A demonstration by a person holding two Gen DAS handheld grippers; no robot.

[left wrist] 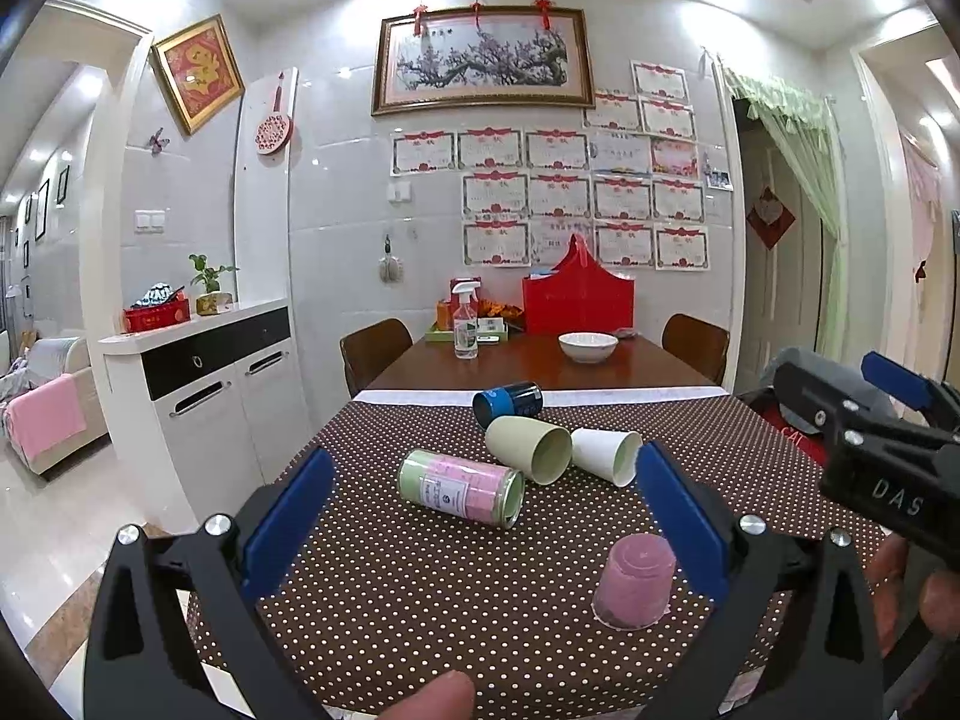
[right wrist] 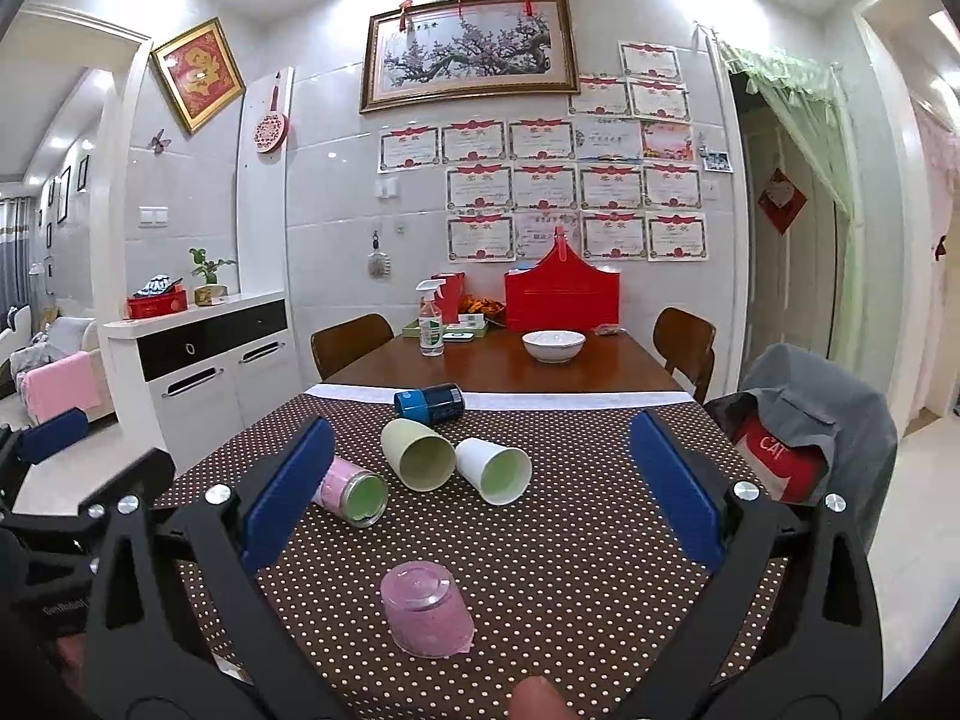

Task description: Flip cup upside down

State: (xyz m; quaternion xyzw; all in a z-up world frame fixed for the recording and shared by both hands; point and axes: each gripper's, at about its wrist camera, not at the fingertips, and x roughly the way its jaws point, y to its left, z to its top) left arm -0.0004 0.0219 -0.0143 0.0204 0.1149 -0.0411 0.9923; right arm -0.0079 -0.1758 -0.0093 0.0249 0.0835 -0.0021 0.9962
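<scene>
A pink cup point(left wrist: 636, 582) point(right wrist: 427, 609) stands upside down on the dotted tablecloth near the front edge. Further back lie on their sides a pink-and-green labelled cup point(left wrist: 462, 487) point(right wrist: 354, 489), a pale green cup point(left wrist: 531, 449) point(right wrist: 419, 455), a white cup point(left wrist: 607, 455) point(right wrist: 495, 471) and a dark blue cup point(left wrist: 509, 404) point(right wrist: 431, 403). My left gripper point(left wrist: 483, 516) is open and empty above the table, with the pink cup by its right finger. My right gripper point(right wrist: 480, 492) is open and empty, above the pink cup. The right gripper also shows at the right of the left wrist view point(left wrist: 882, 420).
The dotted tablecloth point(left wrist: 420, 600) point(right wrist: 570, 570) covers the near table. Behind it a wooden table holds a white bowl point(left wrist: 588, 347) point(right wrist: 553, 345), a spray bottle point(left wrist: 466, 324) and a red box point(left wrist: 577, 294). Chairs flank it; a chair with grey clothing point(right wrist: 804, 420) stands right.
</scene>
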